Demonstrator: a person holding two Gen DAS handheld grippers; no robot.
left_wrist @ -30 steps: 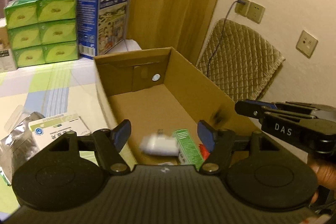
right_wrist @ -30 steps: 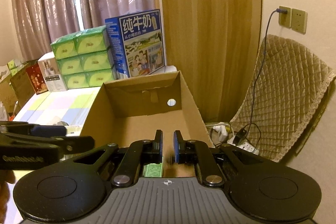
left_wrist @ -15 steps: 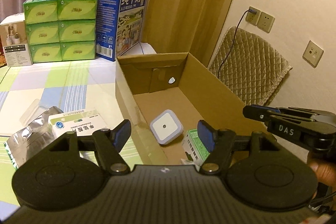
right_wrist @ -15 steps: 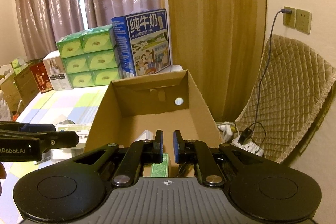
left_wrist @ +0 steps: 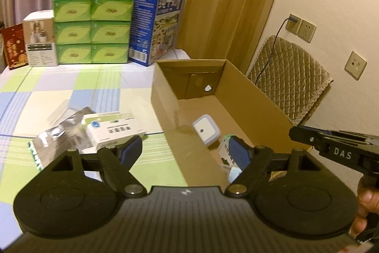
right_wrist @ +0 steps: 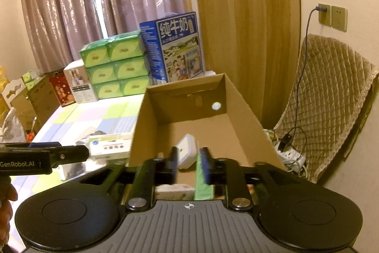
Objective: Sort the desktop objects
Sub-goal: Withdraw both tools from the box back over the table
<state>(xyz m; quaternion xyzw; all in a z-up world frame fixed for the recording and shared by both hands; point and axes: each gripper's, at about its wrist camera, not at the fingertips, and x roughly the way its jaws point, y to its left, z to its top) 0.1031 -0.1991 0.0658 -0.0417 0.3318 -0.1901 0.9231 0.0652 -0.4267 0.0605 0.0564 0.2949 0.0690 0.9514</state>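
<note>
1. Left wrist view: left gripper [left_wrist: 188, 149] jaws spread wide, nothing between them. It hangs above the near left wall of the cardboard box [left_wrist: 255, 98].
2. Same view: the box sits at the right edge of the tabletop [left_wrist: 71, 96], open-topped, long axis running from the near edge to the far edge. A round hole pierces its far wall.
3. Box contents: a white square night light [left_wrist: 205, 130] lies on the floor, its face turned up and toward the near side. Near it toward the front, a green-and-white carton [left_wrist: 226, 151] leans, partly hidden by the right finger. A pale blue item below it is too hidden to identify.
4. Outside the box, left of it: a white medicine box [left_wrist: 113, 132], long axis roughly parallel to the near edge, resting partly on a silver foil pack [left_wrist: 59, 136].
5. Far edge of the tabletop: green tissue packs [left_wrist: 92, 27] stacked three high, blue milk carton [left_wrist: 158, 25] beside them.
6. The right gripper [left_wrist: 336, 151] enters from the right, over the box's right wall.
7. Right wrist view: right gripper [right_wrist: 188, 165] jaws parted a narrow way, blurred, holding nothing, above the box's near end.
8. Same view: night light [right_wrist: 187, 153] and green carton [right_wrist: 201, 184] show between and below the fingers; medicine box [right_wrist: 110, 146] left of the box wall.
</note>
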